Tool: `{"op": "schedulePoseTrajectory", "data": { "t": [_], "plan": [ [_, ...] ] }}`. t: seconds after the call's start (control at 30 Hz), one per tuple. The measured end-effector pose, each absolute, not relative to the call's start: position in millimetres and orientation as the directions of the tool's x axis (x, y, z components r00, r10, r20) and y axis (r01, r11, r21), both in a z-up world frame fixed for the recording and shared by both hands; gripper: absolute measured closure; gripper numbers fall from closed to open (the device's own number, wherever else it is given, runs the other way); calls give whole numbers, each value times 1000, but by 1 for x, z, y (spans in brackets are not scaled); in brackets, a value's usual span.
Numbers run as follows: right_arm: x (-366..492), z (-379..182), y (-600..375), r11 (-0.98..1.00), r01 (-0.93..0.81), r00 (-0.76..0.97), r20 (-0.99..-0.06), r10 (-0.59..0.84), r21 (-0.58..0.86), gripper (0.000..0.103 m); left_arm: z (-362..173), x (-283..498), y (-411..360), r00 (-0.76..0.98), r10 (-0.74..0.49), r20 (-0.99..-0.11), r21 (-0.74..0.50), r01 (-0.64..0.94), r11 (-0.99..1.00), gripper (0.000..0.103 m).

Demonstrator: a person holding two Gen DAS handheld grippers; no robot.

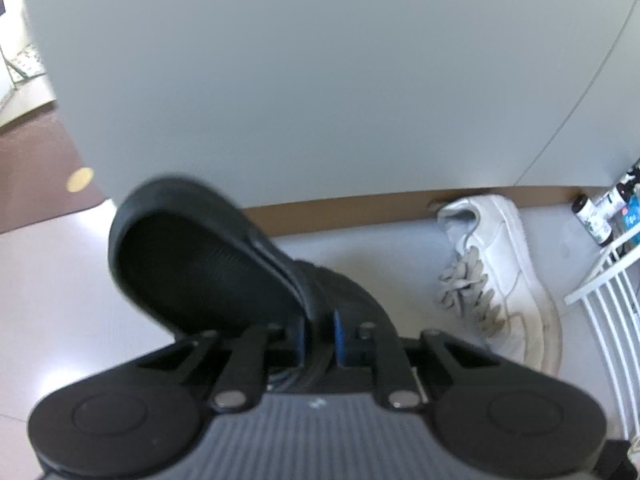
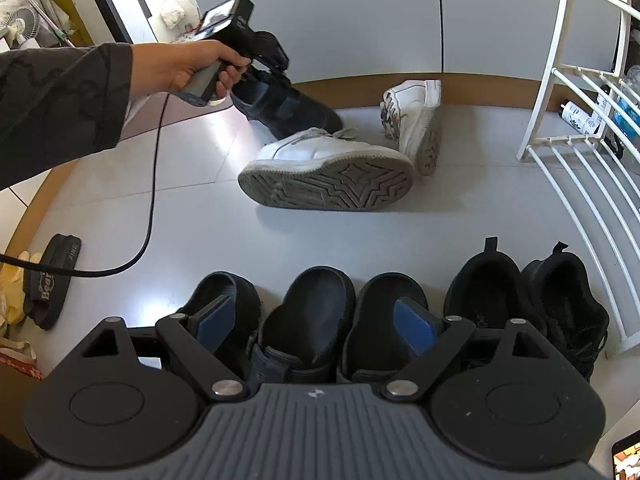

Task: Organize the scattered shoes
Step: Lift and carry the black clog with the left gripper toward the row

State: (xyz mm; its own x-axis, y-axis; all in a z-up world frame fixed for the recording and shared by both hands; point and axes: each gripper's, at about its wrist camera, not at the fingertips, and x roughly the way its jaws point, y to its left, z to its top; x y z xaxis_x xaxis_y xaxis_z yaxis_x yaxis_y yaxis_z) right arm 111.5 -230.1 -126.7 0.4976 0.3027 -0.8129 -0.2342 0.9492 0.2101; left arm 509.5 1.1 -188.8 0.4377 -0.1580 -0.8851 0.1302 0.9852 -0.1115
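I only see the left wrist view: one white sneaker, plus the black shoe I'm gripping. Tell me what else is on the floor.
Observer: A second white sneaker lies on its side next to your black shoe, sole facing the right camera.
Operator: Report the right gripper.
Observer: The right gripper is open and empty, over a row of five black shoes.
Operator: Name any stray left.
Observer: A black slide lies alone at the far left.
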Motion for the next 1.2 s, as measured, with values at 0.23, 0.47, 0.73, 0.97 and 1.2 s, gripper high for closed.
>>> {"op": "schedulePoseTrajectory", "data": {
  "t": [0.23, 0.47, 0.73, 0.97, 1.2],
  "plan": [
    [111, -124, -218, 943, -254, 501, -805, 317, 213, 13, -172, 471, 66, 448, -165, -879, -169, 32, 985, 87],
    [112, -132, -209, 936, -283, 473, -819, 324, 207, 13, -167, 423, 121, 429, -137, -893, -165, -29, 986, 88],
    [109, -138, -207, 934, -295, 453, -831, 324, 203, 13, -174, 360, 170, 391, -123, -912, -193, -144, 971, 89],
    [106, -141, -205, 931, -304, 438, -838, 324, 201, 13, -185, 307, 196, 358, -170, -918, -262, -226, 938, 89],
    [104, -143, -203, 929, -312, 425, -845, 324, 200, 13, -197, 264, 206, 339, -208, -917, -315, -301, 900, 89]
  ]
}}
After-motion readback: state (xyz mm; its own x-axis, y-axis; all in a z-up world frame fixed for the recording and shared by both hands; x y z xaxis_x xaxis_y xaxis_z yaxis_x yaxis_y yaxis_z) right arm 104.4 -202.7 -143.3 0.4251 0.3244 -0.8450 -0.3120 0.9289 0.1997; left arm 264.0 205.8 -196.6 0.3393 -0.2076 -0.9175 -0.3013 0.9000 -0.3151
